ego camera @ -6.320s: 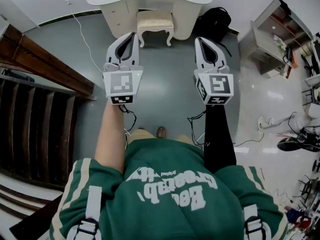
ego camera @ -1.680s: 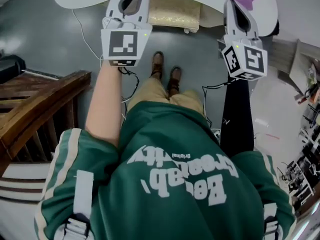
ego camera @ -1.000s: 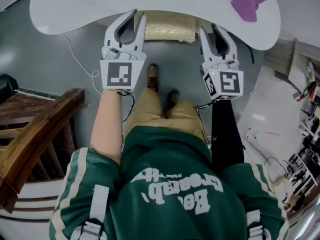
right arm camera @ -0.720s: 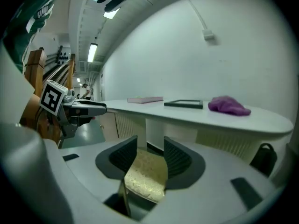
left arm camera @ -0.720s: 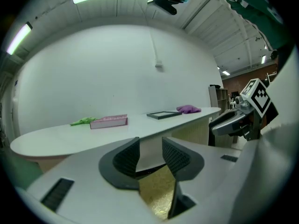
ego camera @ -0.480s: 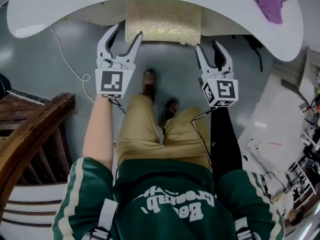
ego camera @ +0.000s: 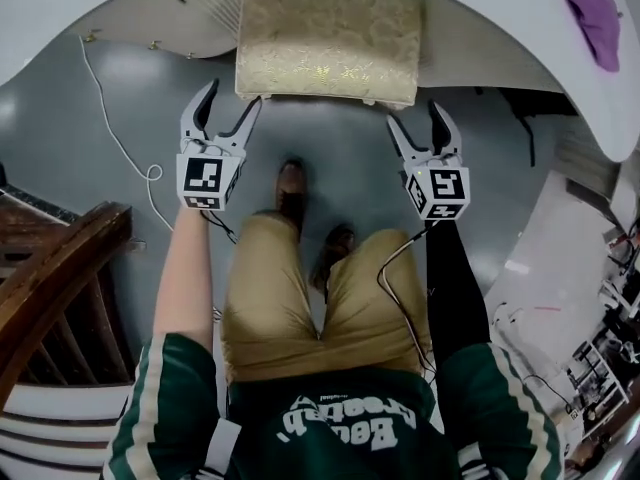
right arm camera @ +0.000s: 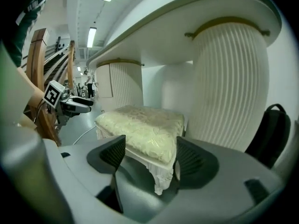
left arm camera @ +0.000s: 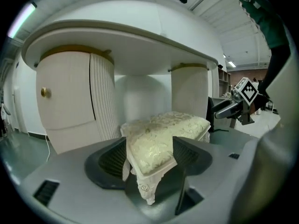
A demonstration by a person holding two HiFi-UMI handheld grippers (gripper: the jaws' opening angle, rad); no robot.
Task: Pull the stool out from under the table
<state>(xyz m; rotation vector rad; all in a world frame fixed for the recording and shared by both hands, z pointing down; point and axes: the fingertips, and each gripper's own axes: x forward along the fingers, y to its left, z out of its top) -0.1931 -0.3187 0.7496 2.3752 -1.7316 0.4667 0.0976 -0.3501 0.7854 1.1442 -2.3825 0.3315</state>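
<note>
A cream cushioned stool [ego camera: 325,38] with white carved legs stands partly under the white table [ego camera: 90,8]. My left gripper [ego camera: 232,96] sits at the stool's front left corner and my right gripper [ego camera: 415,116] at its front right corner. Both sets of jaws are opening. In the left gripper view a corner of the stool [left arm camera: 156,146] lies between the wide jaws of the left gripper [left arm camera: 149,158], the pads apart from it. The right gripper view shows the other corner of the stool [right arm camera: 149,134] between the spread jaws of the right gripper [right arm camera: 148,157], untouched.
White ribbed table pedestals [left arm camera: 70,97] [right arm camera: 229,78] flank the stool. A wooden stair railing [ego camera: 50,268] runs at the left and a white cable [ego camera: 110,138] lies on the grey floor. A black backpack [right arm camera: 270,129] sits by the right pedestal. The person's shoes [ego camera: 290,193] are between the grippers.
The person has stepped up to the table and the view has dropped toward the stool. Both grippers have come down to its front corners and their jaws have spread wider.
</note>
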